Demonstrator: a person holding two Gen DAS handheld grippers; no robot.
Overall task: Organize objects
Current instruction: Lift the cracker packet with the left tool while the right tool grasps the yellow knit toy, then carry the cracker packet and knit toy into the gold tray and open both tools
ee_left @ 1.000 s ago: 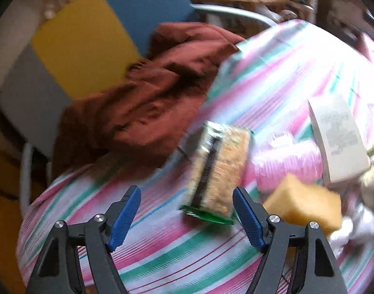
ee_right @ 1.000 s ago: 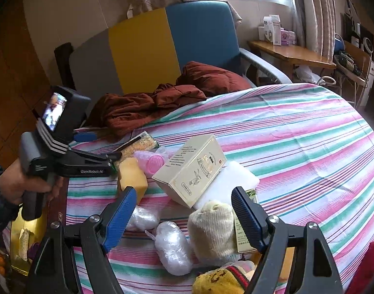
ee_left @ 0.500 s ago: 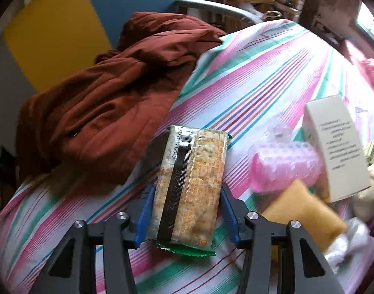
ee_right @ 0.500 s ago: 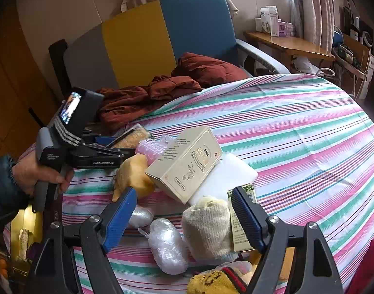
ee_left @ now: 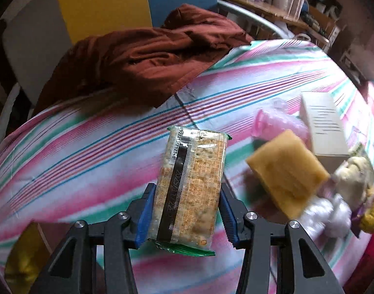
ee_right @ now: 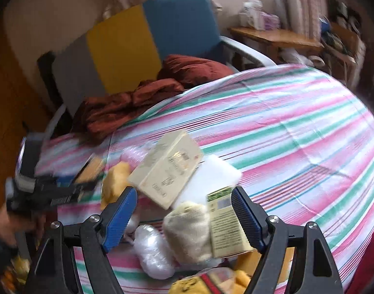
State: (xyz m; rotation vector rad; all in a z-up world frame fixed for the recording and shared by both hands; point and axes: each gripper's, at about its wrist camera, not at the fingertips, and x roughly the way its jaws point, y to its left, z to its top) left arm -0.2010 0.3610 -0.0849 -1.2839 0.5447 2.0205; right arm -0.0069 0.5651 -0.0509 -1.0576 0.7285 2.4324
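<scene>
My left gripper point(ee_left: 185, 214) is shut on a cracker packet point(ee_left: 190, 183) with a green edge and holds it above the striped tablecloth point(ee_left: 89, 147). The left gripper also shows in the right wrist view point(ee_right: 89, 171), blurred, at the table's left edge. My right gripper point(ee_right: 184, 214) is open and empty above a pile: a cream sock point(ee_right: 187, 230), a green-topped small box point(ee_right: 226, 223), a clear wrapped bundle point(ee_right: 150, 250) and a beige box point(ee_right: 167, 169). A yellow sponge point(ee_left: 287, 174) and a pink plastic roll point(ee_left: 272, 122) lie right of the packet.
A rust-brown cloth point(ee_left: 147, 61) hangs over the table's far edge onto a grey, yellow and blue chair point(ee_right: 147, 34). A white pad point(ee_right: 214, 171) lies under the beige box. A wooden shelf point(ee_right: 272, 36) stands at the back right. The tablecloth's right half point(ee_right: 297, 127) holds no objects.
My left gripper closed on the cracker packet and lifted it off the table, drawing back left. My right gripper moved down closer to the sock and the small box.
</scene>
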